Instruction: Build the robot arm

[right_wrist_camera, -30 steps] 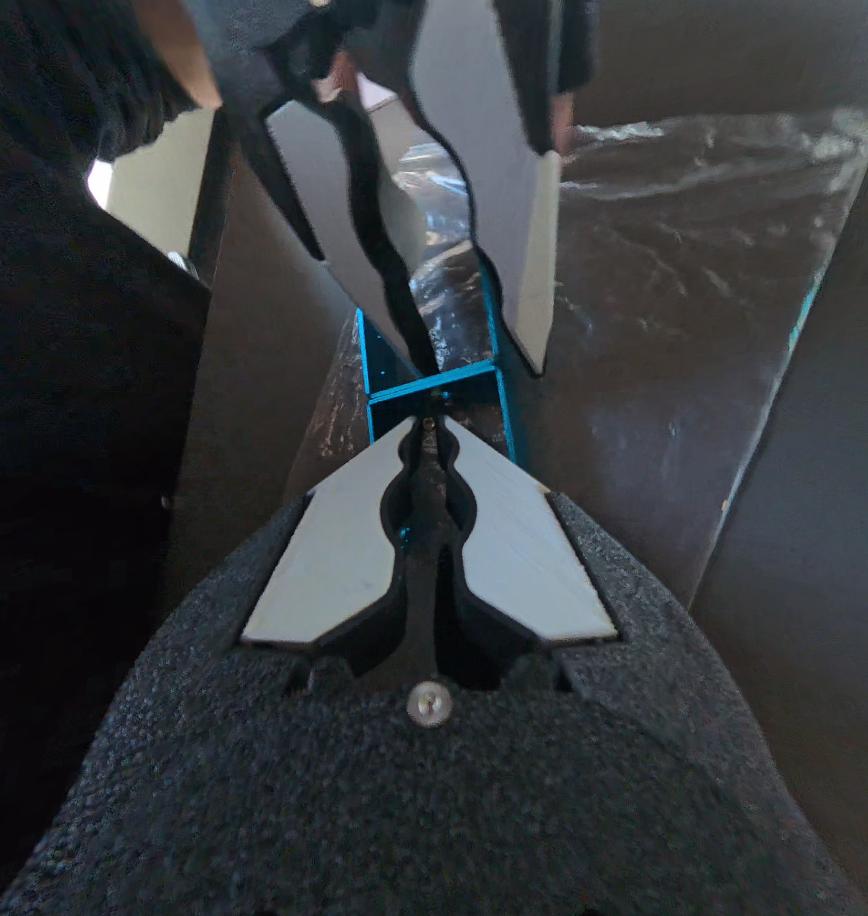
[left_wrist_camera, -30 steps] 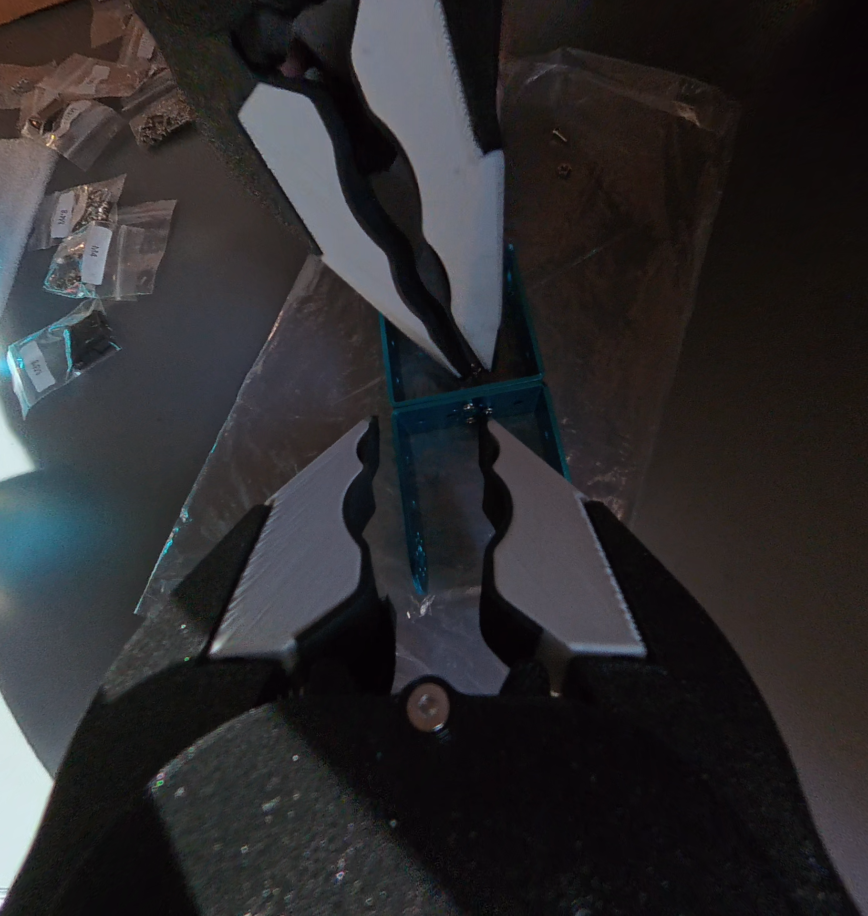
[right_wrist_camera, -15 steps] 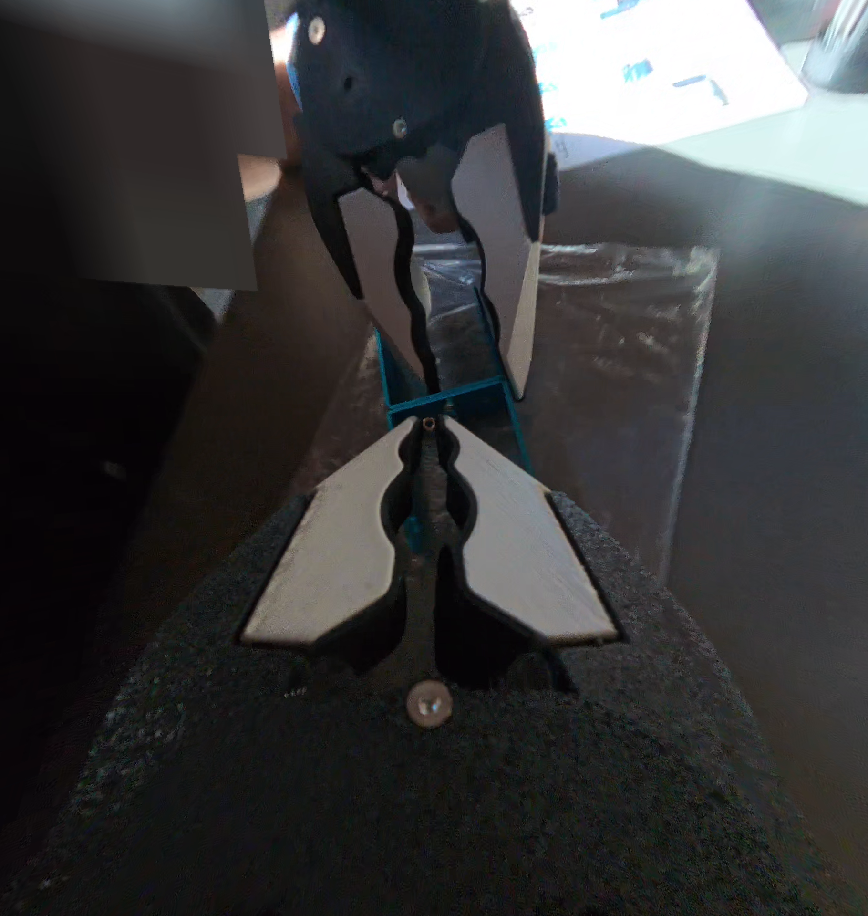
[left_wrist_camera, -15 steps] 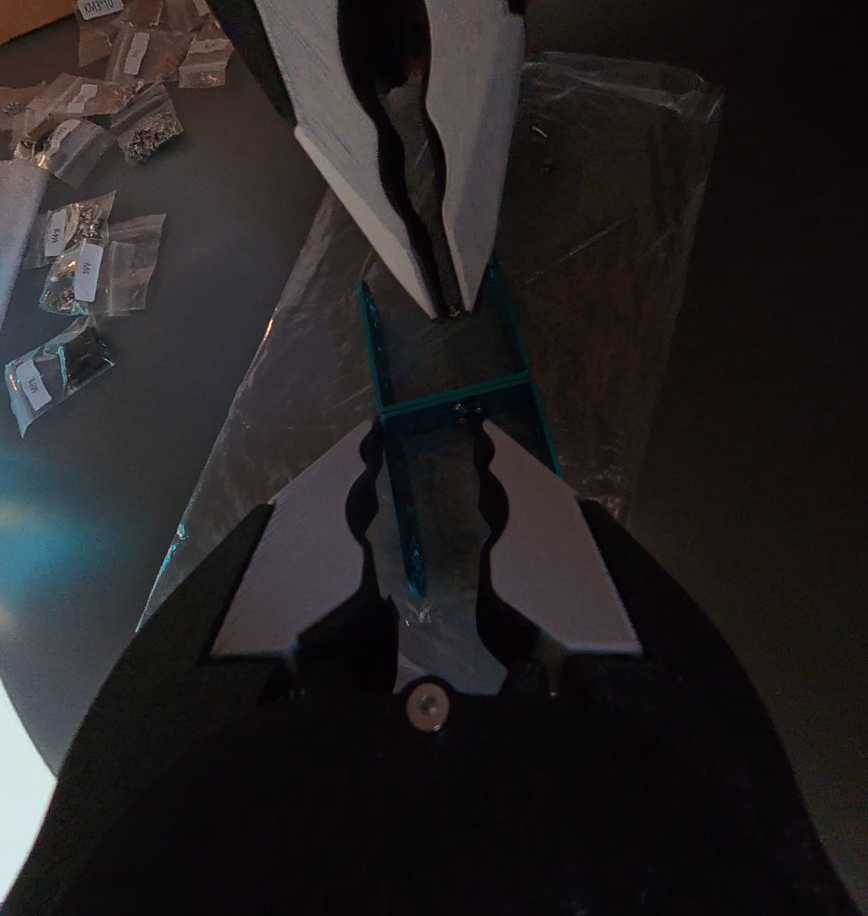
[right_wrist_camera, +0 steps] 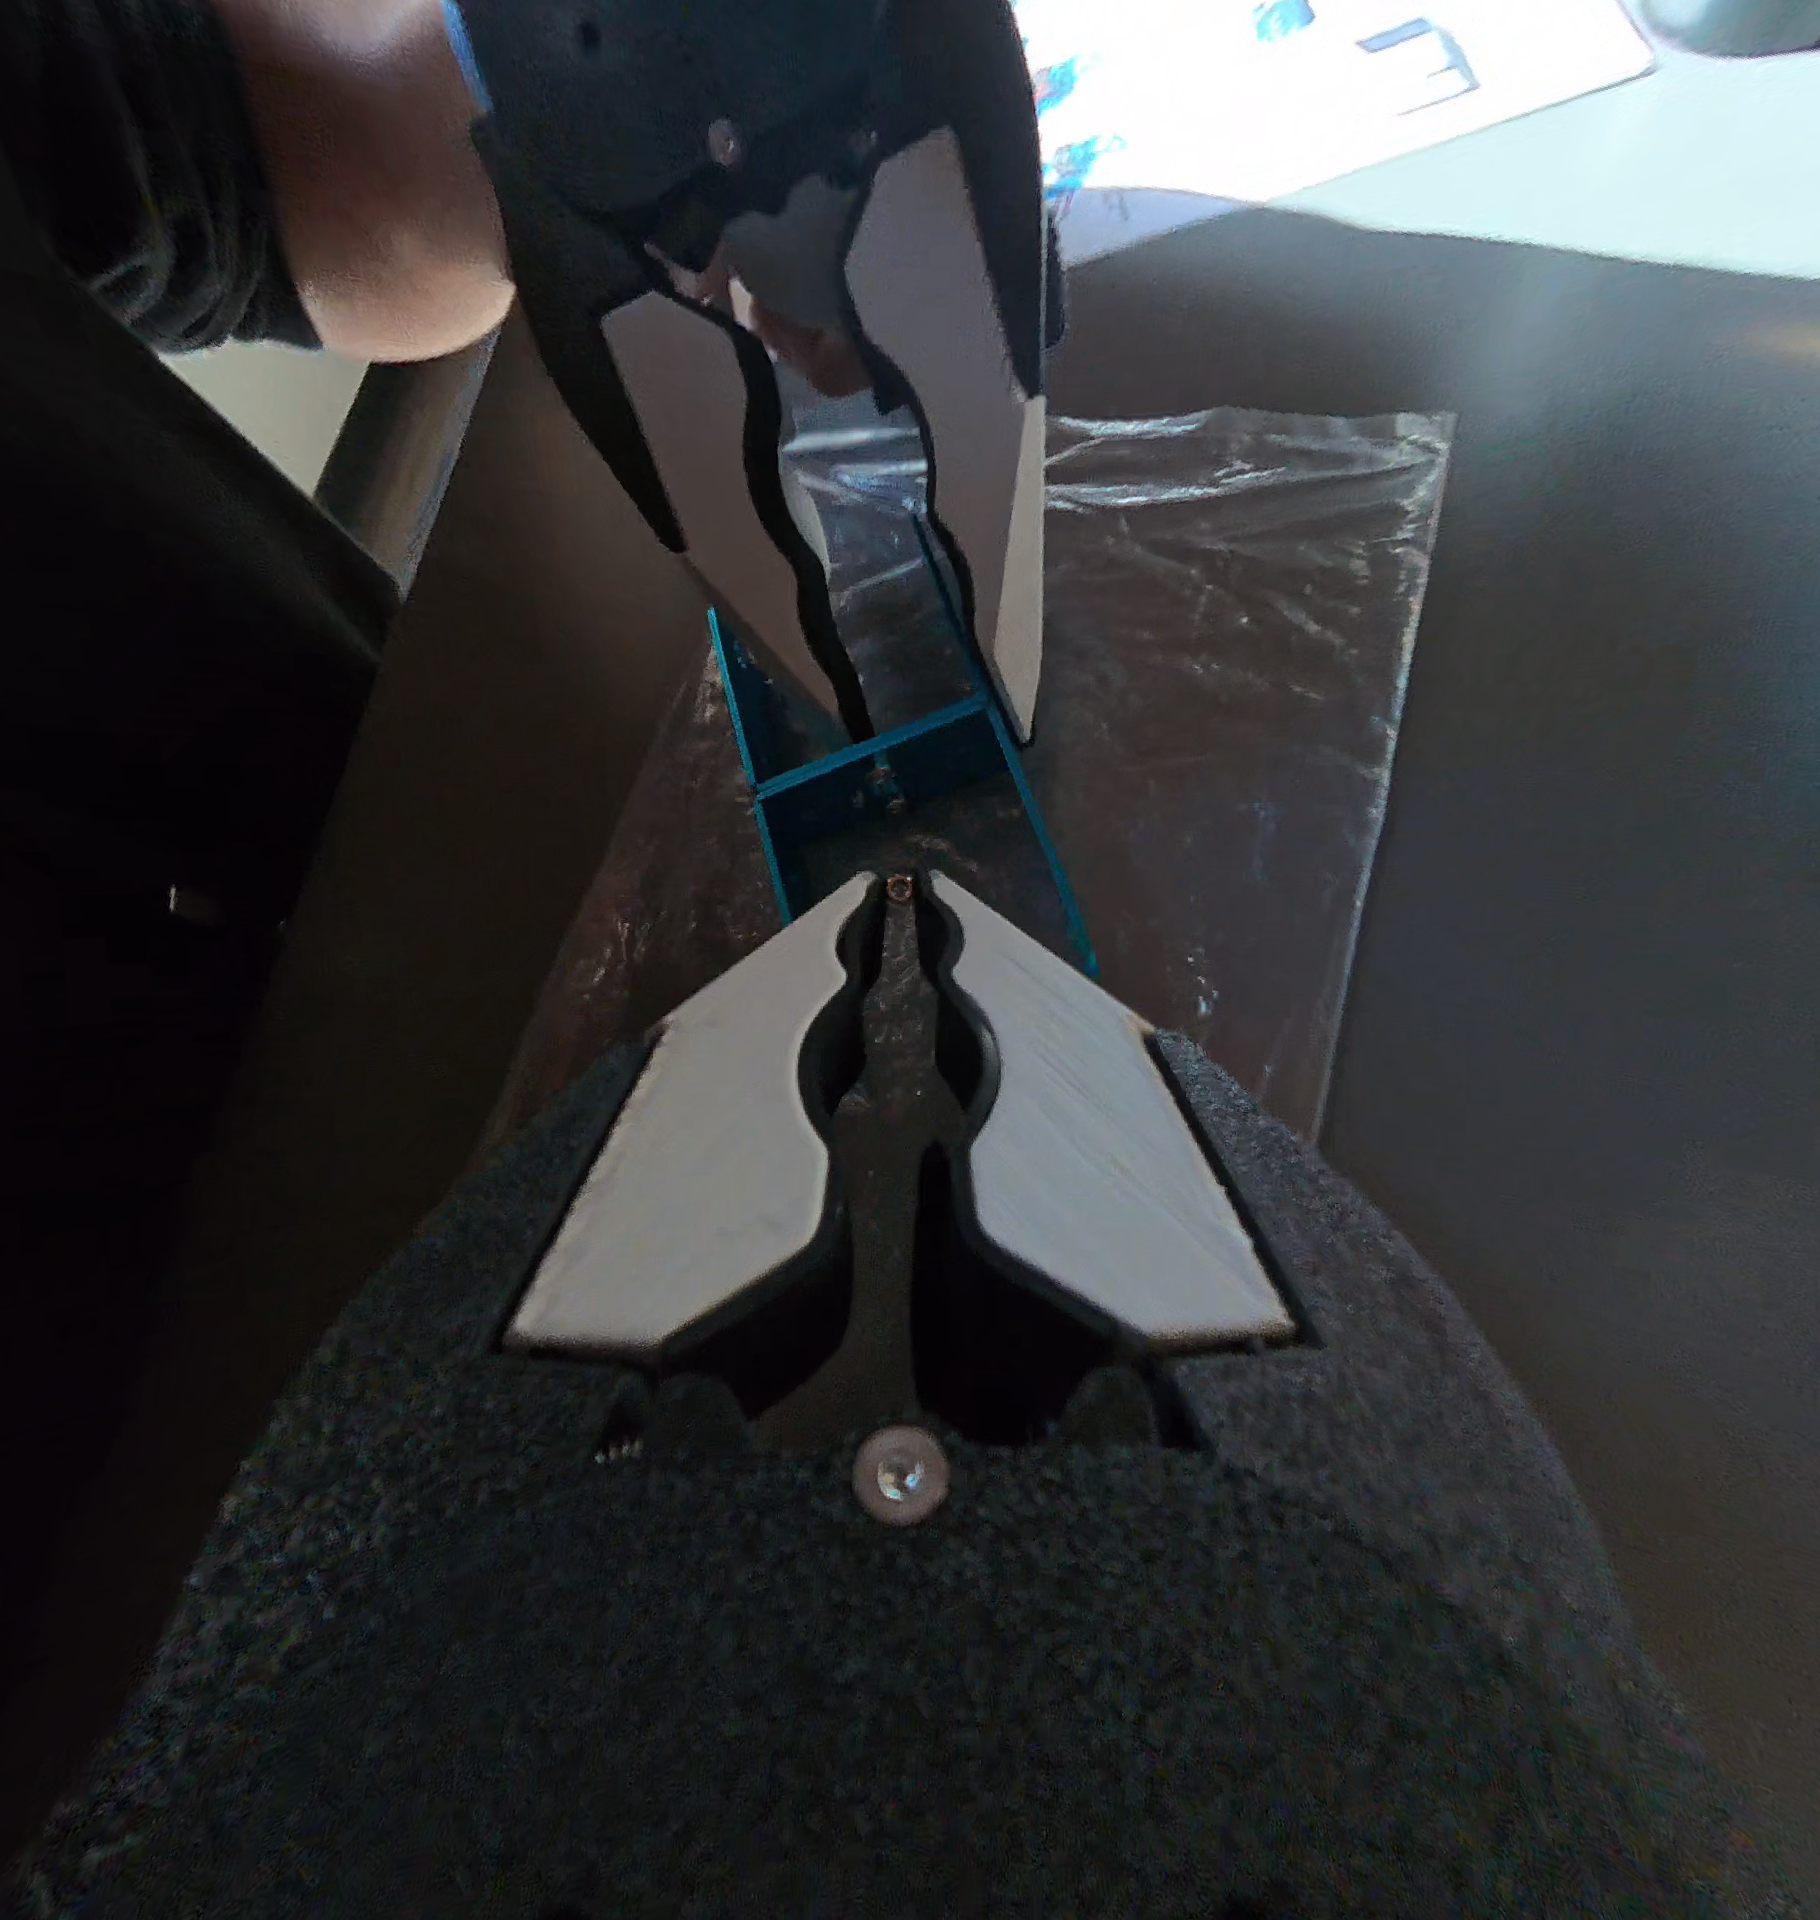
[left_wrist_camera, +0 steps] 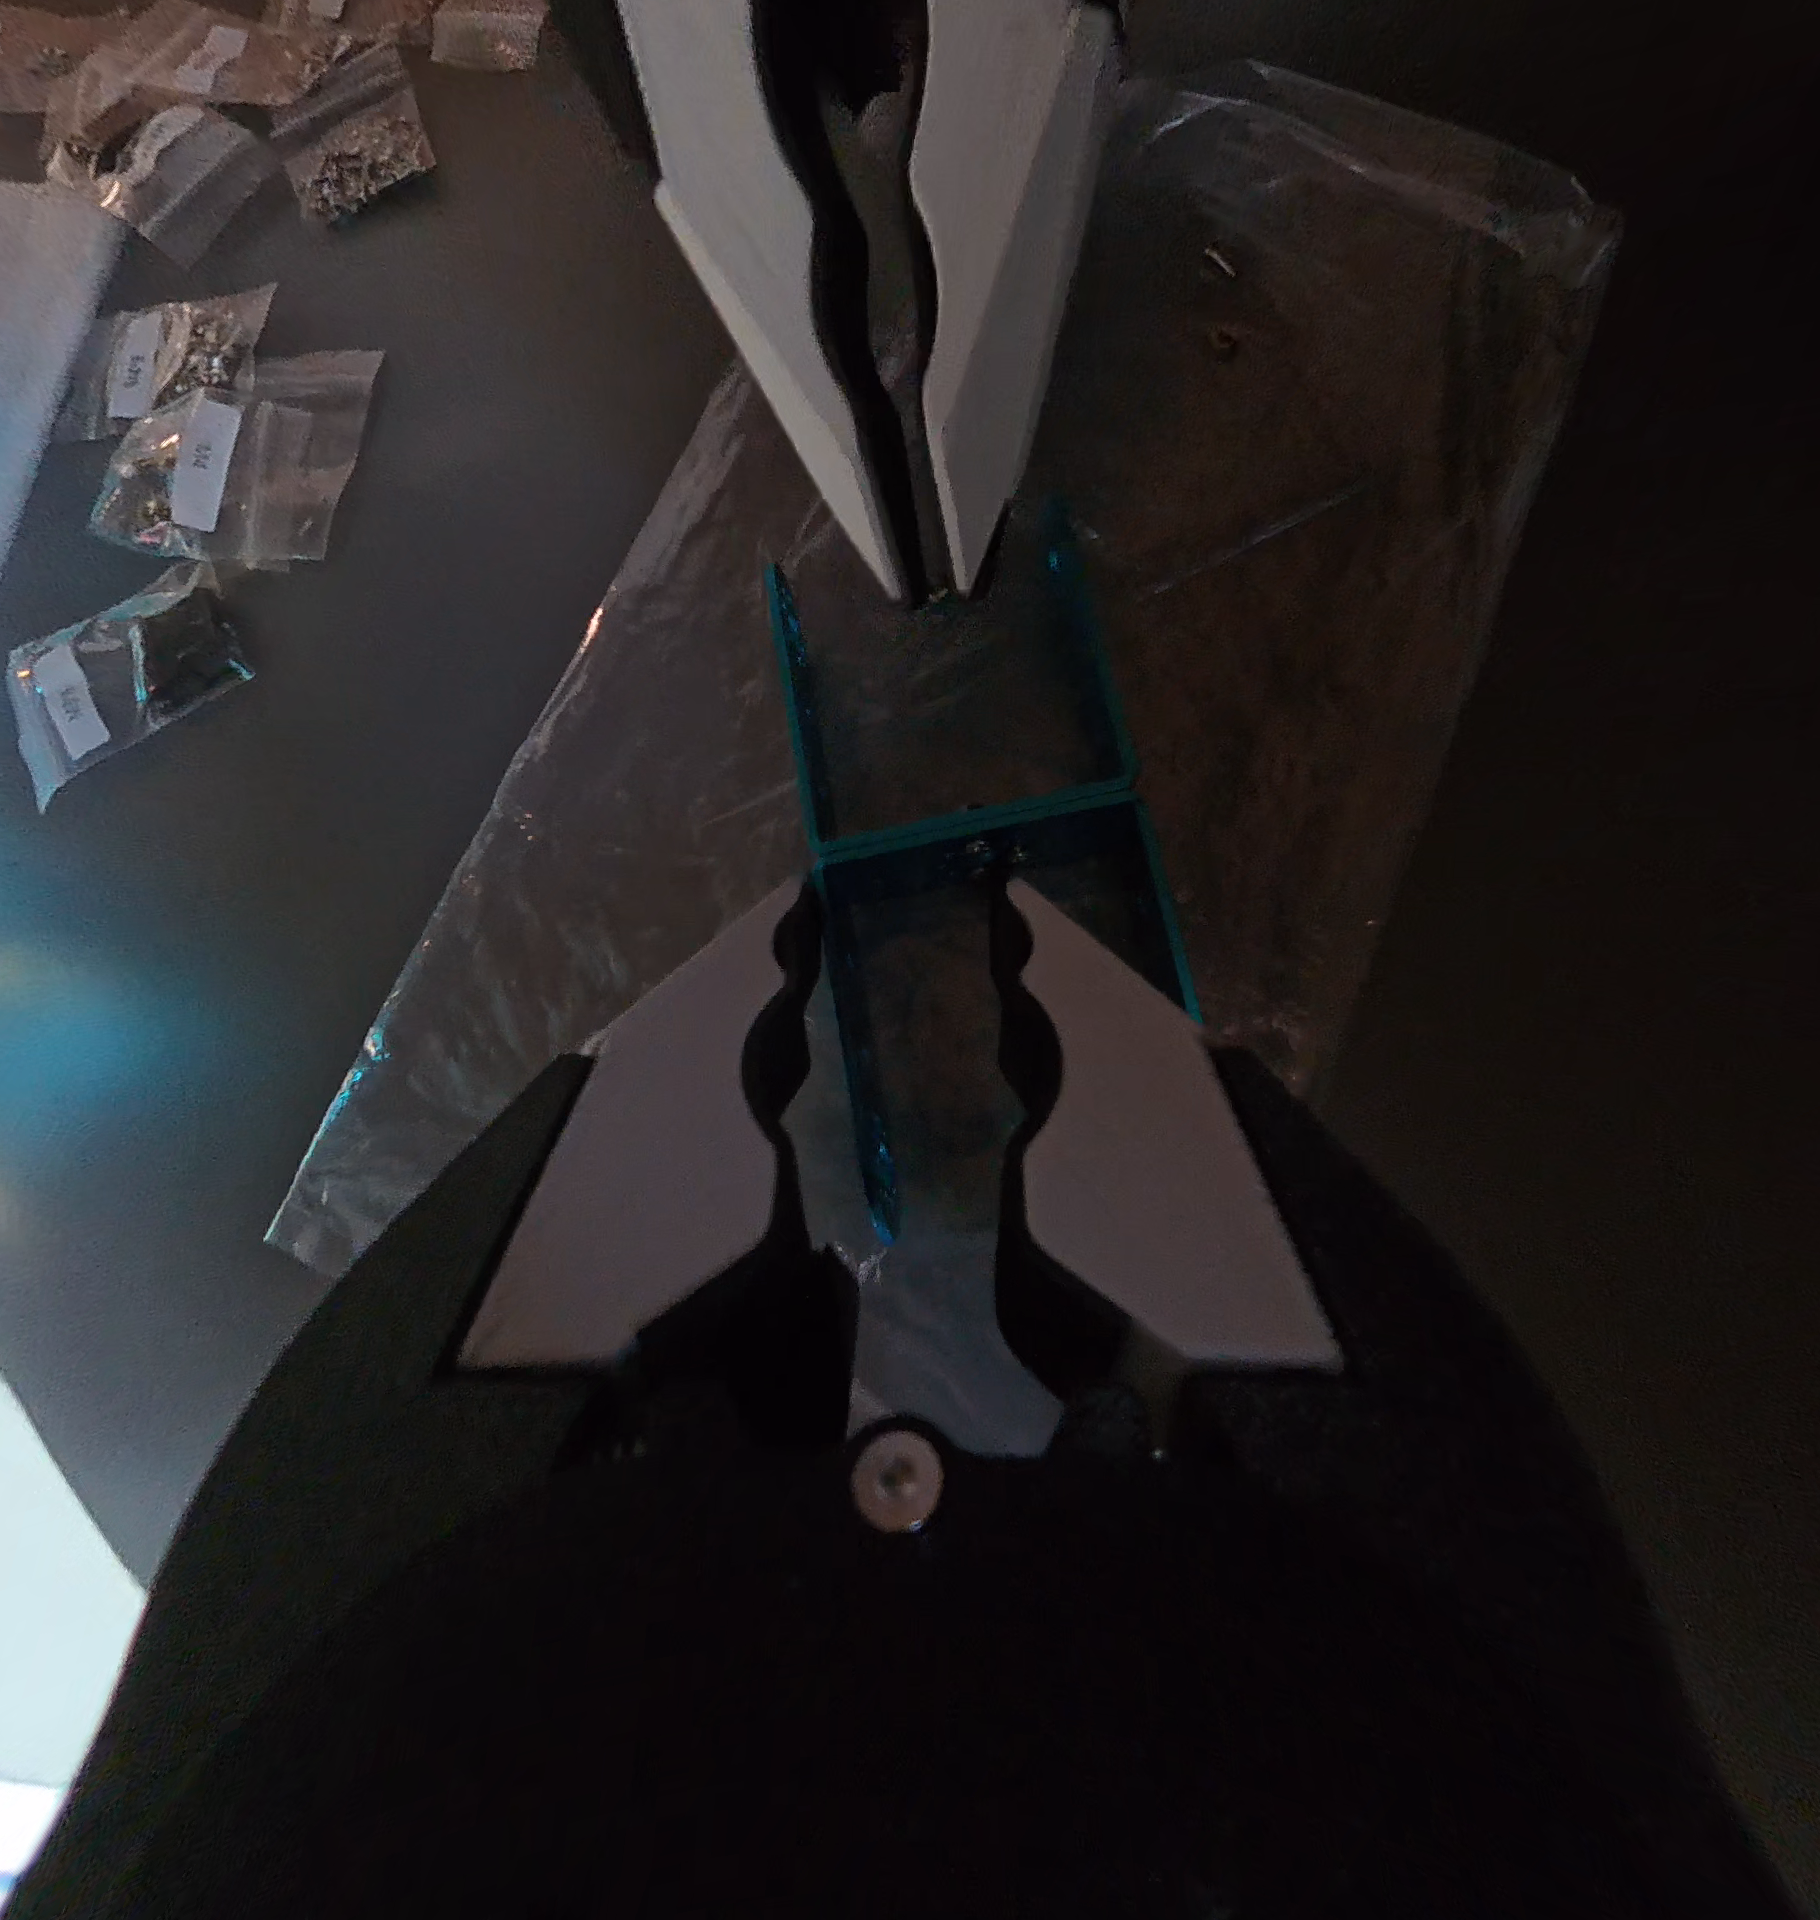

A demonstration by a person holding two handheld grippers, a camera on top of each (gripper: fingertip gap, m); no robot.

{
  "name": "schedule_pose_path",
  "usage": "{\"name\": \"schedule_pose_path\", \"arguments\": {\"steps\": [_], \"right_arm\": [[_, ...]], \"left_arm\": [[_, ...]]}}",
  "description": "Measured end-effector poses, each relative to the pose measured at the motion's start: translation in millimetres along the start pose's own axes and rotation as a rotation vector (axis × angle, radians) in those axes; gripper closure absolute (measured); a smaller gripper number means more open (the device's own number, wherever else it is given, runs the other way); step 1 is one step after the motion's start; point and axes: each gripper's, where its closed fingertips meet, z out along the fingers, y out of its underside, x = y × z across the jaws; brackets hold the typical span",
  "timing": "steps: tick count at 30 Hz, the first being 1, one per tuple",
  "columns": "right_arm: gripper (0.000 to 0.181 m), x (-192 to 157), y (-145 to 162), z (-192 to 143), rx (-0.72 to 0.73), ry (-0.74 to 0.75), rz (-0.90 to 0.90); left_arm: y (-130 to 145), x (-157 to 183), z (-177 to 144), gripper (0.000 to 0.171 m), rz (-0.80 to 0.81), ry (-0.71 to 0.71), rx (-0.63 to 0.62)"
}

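Note:
A blue metal bracket assembly [left_wrist_camera: 890,842], two U-shaped pieces back to back, lies on a clear plastic bag [left_wrist_camera: 1301,623] on a dark table. My left gripper [left_wrist_camera: 906,899] is open, its fingertips at the bracket's crossbar with one blue side wall between them. Small screws [left_wrist_camera: 979,854] sit in the crossbar. My right gripper [right_wrist_camera: 898,883] is shut on a small round fastener [right_wrist_camera: 898,886] and hovers a short way back from the bracket [right_wrist_camera: 823,800], between its side walls. The left gripper [right_wrist_camera: 937,727] shows beyond it, and the right gripper [left_wrist_camera: 932,587] shows opposite in the left wrist view.
Several small bags of hardware [left_wrist_camera: 189,457] lie at the left beside a white sheet [left_wrist_camera: 12,312]. Loose small parts [left_wrist_camera: 1220,260] rest on the plastic bag. A person's hand [right_wrist_camera: 386,208], a dark box [right_wrist_camera: 106,727] and white printed paper [right_wrist_camera: 1301,94] also show.
My right gripper has drawn back from the crossbar, still shut on the fastener. The left gripper has stayed open at the bracket.

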Motion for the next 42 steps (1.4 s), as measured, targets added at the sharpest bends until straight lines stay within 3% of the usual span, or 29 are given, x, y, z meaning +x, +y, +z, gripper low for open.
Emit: {"name": "schedule_pose_path", "arguments": {"steps": [3, 5, 11, 16, 23, 31, 42], "right_arm": [[0.177, -0.9, -0.9, -9.0, 0.04, 0.02, 0.029], [0.177, -4.8, -1.1, -12.5, 0.054, 0.004, 0.035], [0.178, -4.1, 3.3, -10.0, 0.012, -0.115, 0.065], [0.177, -8.3, -3.7, 3.1, -0.031, -0.323, 0.133], [0.177, -19.5, -2.0, 23.9, -0.187, -0.506, 0.153], [0.177, -16.5, -4.7, 31.0, -0.256, -0.6, 0.445], [0.177, -18.7, 2.0, 35.5, -0.295, -0.597, 0.482]], "left_arm": [[-1.8, 0.5, -1.4, 0.147, -0.057, -0.034, -0.02], [-4.6, 3.9, -3.7, 0.164, -0.082, -0.067, -0.022], [3.3, 10.2, -13.9, 0.169, -0.198, -0.253, -0.103], [16.3, 21.9, -25.1, 0.169, -0.304, -0.338, -0.158], [3.5, 23.9, -20.5, 0.132, -0.294, -0.378, -0.109], [2.3, 21.0, -8.1, 0.135, -0.261, -0.355, -0.109], [-4.4, 18.3, -6.2, 0.134, -0.314, -0.382, -0.057]]}}
